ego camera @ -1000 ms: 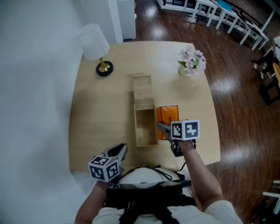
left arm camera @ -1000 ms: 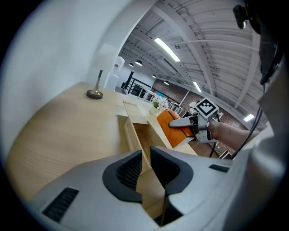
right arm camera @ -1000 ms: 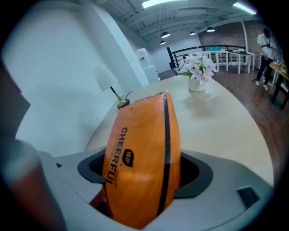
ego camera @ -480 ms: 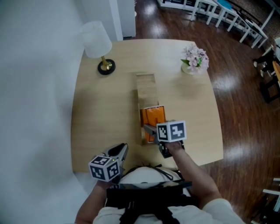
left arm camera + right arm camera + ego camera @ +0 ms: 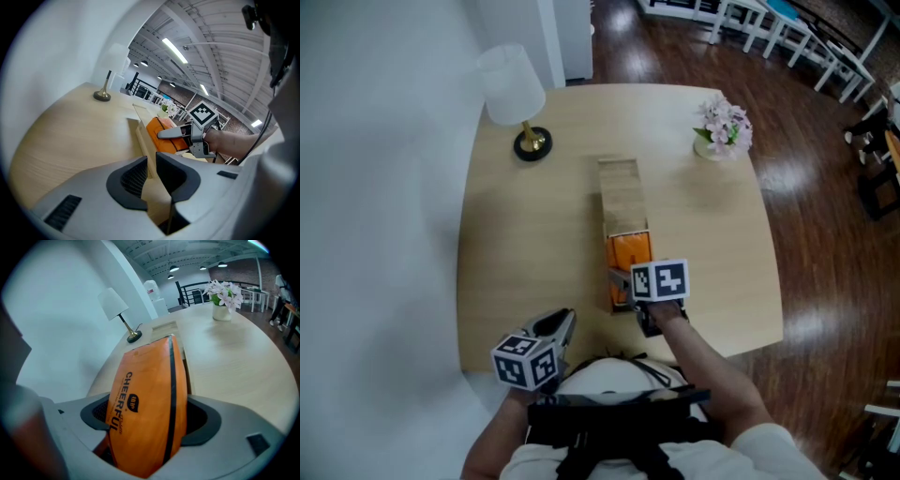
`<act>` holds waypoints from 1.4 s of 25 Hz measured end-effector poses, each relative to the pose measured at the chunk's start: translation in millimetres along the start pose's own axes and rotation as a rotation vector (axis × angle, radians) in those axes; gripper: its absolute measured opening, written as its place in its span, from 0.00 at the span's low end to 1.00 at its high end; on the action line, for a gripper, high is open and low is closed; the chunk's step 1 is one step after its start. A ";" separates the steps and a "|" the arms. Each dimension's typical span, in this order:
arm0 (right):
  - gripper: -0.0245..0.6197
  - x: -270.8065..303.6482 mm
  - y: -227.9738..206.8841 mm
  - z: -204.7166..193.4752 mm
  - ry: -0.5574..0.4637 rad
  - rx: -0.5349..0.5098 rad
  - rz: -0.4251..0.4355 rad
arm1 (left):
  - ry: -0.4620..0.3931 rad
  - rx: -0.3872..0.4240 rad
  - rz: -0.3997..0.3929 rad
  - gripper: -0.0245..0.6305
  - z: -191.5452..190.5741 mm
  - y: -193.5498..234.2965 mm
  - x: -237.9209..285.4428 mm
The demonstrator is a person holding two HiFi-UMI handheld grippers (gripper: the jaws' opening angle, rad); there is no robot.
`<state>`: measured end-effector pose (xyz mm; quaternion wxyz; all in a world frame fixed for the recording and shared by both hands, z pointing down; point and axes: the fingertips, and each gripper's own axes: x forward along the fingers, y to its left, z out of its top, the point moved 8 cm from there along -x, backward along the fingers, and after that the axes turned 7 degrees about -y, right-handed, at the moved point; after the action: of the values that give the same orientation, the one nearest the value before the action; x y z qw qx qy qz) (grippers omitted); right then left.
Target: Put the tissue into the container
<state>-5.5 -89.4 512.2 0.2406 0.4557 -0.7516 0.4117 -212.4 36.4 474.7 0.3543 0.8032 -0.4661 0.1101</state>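
Observation:
My right gripper (image 5: 625, 277) is shut on an orange tissue pack (image 5: 629, 253), which stands between its jaws (image 5: 149, 420) on edge and fills the right gripper view. It hangs over the near, open end of a long wooden container (image 5: 619, 192) in the middle of the table. Whether the orange tissue pack (image 5: 162, 135) touches the container's floor is hidden. My left gripper (image 5: 562, 326) rests low at the table's front edge, left of the container, with its jaws (image 5: 151, 174) close together and nothing between them.
A white lamp (image 5: 512, 91) with a round dark base stands at the table's back left. A vase of pink flowers (image 5: 724, 127) stands at the back right. The round-cornered wooden table (image 5: 520, 244) ends just before my body. White chairs (image 5: 787, 33) stand on the dark floor beyond.
My right gripper has carried the tissue pack leftward, from beside the container's right wall to over its open near end. The left gripper has stayed in place.

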 end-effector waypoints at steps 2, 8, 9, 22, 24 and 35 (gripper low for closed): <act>0.68 0.8 0.4 0.2 -0.012 0.013 -0.003 | 0.002 -0.001 0.001 0.13 0.1 1.4 -1.4; 0.69 0.7 3.8 -1.1 -0.023 0.006 -0.031 | 0.009 0.003 -0.006 0.13 2.2 3.7 -1.1; 0.69 0.7 4.4 -1.7 -0.020 0.000 -0.037 | 0.010 0.004 -0.009 0.13 2.2 3.4 -0.3; 0.76 -1.6 5.9 -1.0 -0.021 0.008 -0.010 | 0.017 0.008 -0.015 0.13 2.4 2.5 4.1; 0.76 -2.7 5.7 0.5 -0.030 0.011 -0.006 | 0.019 0.008 -0.014 0.13 2.6 2.1 4.3; 0.76 -11.7 2.9 -1.9 -0.023 0.044 0.019 | 0.034 0.024 -0.022 0.13 4.1 -3.9 9.8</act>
<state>-2.6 -81.4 503.4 0.2179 0.4584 -0.7494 0.4253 -204.5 28.3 474.8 0.3538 0.8104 -0.4498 0.1253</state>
